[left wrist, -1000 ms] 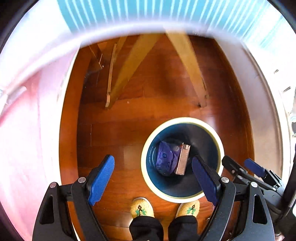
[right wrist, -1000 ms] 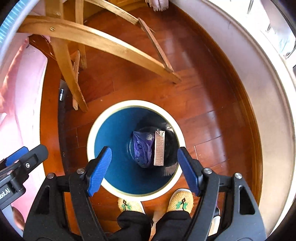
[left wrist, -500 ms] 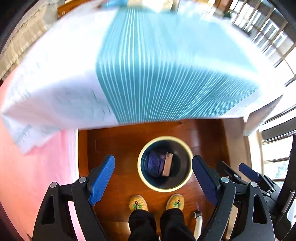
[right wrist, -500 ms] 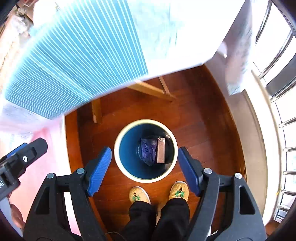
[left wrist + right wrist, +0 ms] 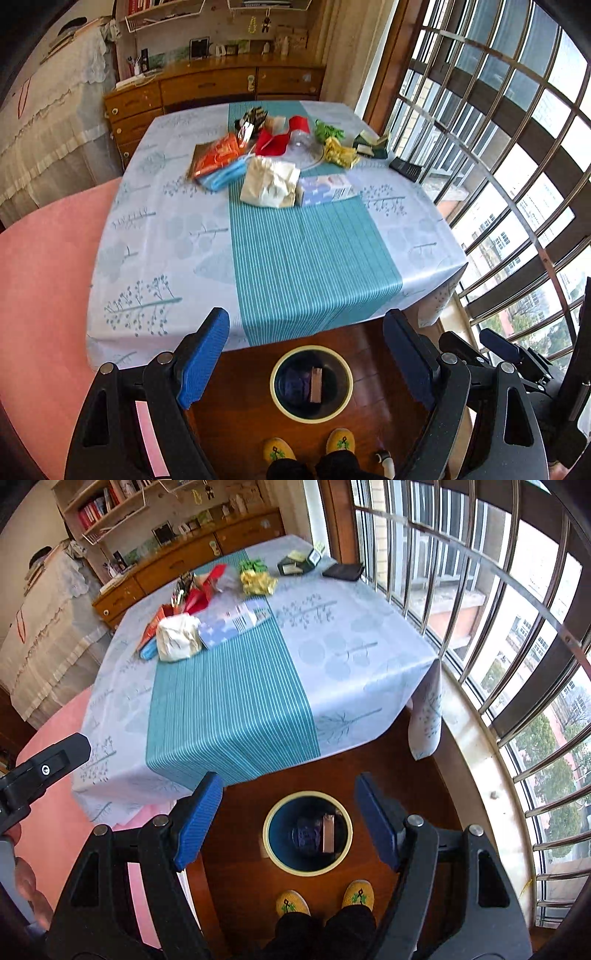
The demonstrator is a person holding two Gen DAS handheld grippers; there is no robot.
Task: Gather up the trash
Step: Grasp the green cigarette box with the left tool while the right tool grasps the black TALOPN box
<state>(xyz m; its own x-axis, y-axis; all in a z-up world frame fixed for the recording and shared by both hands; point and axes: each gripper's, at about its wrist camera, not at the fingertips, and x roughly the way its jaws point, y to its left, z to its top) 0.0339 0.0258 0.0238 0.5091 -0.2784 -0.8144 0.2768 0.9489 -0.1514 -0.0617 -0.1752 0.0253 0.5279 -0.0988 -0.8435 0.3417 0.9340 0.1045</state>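
Note:
A round bin with a cream rim stands on the wood floor by my feet; it also shows in the right wrist view. Inside lie a purple bag and a brown carton. Trash sits in a heap at the far side of the table: a crumpled white paper, a blue-white box, an orange packet, a blue mask, red wrapping, a yellow wrapper. My left gripper and right gripper are both open and empty, high above the bin.
The table has a pale cloth with a teal striped runner. A black wallet and small boxes lie near the barred window. A pink seat is at the left. A wooden sideboard stands behind.
Both grippers have risen from down by the bin under the table edge to above table height. The table top and its trash have come into view. Both stay open.

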